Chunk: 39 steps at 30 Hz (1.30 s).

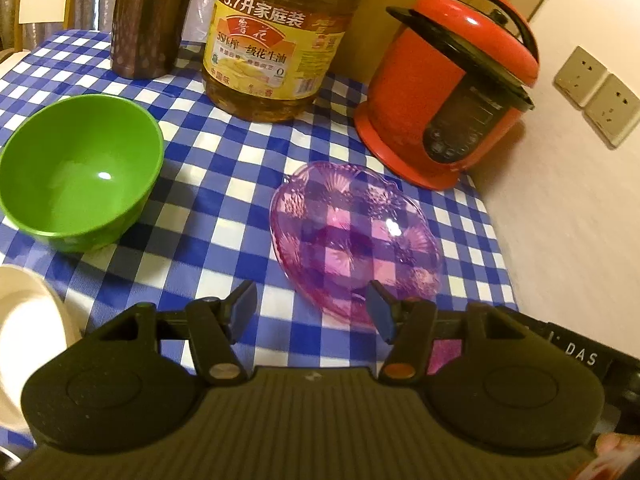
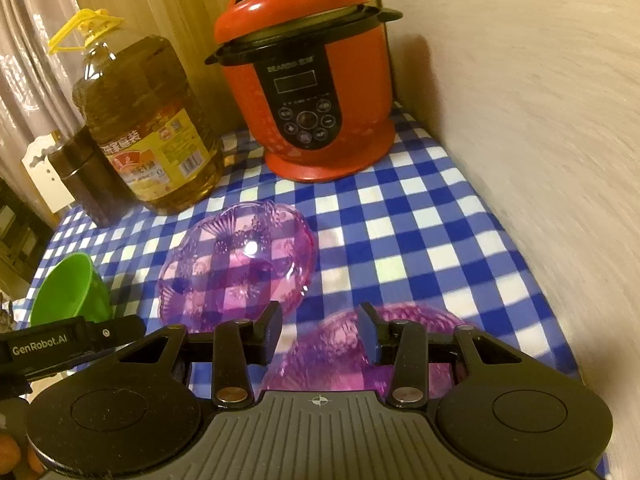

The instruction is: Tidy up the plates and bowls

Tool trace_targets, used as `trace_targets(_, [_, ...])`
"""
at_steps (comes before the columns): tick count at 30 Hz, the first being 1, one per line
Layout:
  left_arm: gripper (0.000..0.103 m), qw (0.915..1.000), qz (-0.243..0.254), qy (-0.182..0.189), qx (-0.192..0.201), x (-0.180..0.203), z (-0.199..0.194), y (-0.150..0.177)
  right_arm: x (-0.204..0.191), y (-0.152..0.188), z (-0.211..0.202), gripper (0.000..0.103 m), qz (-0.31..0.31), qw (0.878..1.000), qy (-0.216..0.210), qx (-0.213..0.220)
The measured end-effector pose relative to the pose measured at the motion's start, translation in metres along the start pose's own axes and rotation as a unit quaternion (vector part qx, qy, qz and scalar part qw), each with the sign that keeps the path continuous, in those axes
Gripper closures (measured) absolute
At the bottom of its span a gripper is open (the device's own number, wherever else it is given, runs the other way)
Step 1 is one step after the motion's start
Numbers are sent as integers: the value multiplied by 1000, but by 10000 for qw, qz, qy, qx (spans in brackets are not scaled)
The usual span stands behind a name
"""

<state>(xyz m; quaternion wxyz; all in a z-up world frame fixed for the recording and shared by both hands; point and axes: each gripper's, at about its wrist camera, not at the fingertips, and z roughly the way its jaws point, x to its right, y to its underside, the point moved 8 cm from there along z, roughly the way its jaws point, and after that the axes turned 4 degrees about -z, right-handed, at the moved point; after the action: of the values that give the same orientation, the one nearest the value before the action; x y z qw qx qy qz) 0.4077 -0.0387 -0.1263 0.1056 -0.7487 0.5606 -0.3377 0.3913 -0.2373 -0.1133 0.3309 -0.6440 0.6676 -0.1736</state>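
A clear purple glass dish (image 1: 356, 240) (image 2: 236, 268) lies on the blue-checked tablecloth (image 1: 224, 184) (image 2: 420, 220). A green bowl (image 1: 80, 168) (image 2: 72, 288) stands upright to its left. My left gripper (image 1: 312, 308) is open just in front of the dish, its right finger (image 1: 380, 312) over the near rim. A second purple dish (image 2: 340, 356), blurred, lies under my right gripper (image 2: 320, 328). That gripper's jaws stand apart above the dish and I see no pad pressing on it. The rim of a white plate (image 1: 24, 320) shows at the lower left.
A red electric cooker (image 1: 452, 84) (image 2: 312, 80) stands at the back by the wall (image 2: 540, 120). A big oil bottle (image 1: 276, 36) (image 2: 152, 128) and a dark canister (image 1: 148, 24) (image 2: 88, 180) stand to the left of the cooker. Wall sockets (image 1: 596, 92) are on the right.
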Motion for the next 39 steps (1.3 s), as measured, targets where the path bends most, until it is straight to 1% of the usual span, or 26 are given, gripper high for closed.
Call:
trace_targets(5, [46,9999,-43,-100,67,-6,19,-10,-1,-12,19,61,30,9999,-100,8])
trace_targets(7, [46,9999,-72,-72,86,-8,27,-14,0,-17,29,61,81,9999,-118,-2])
trace_targets(11, [48,10000,-29,-82,19,-9,44,-16,1,-24,51,61,212,9995,-210,-118])
trace_targets(19, [52,9998,-195,-57,-52,-18,67,-16,5,-27,90,61,214,9988,-188,-399])
trace_targets(24, [60,9997,-243,-43,-85,-21,77,-17,5,-21,103,61,212,9980,-189,-560])
trace_targets(26, [69,9997,-236,-48,-94,-22,80,-17,6,-18,108,61,250,9976,-201,-613])
trace_targets(28, [73,9996,-237,-59,-119,-23,83,-16,7,-16,110,62,284,9973,-230,-642])
trace_targets(31, [82,9996,-236,-47,-117,-23,84,-16,6,-13,112,82,252,9973,-248,-645])
trace_targets(33, [84,9997,-208,-43,-96,-24,83,-16,5,-12,112,85,273,9973,-275,-631])
trace_targets(35, [91,9998,-175,-31,-86,-23,83,-16,3,-12,112,92,259,9973,-309,-612])
trace_targets(39, [92,9999,-120,-29,-18,-21,78,-18,0,-14,108,93,249,9975,-338,-563])
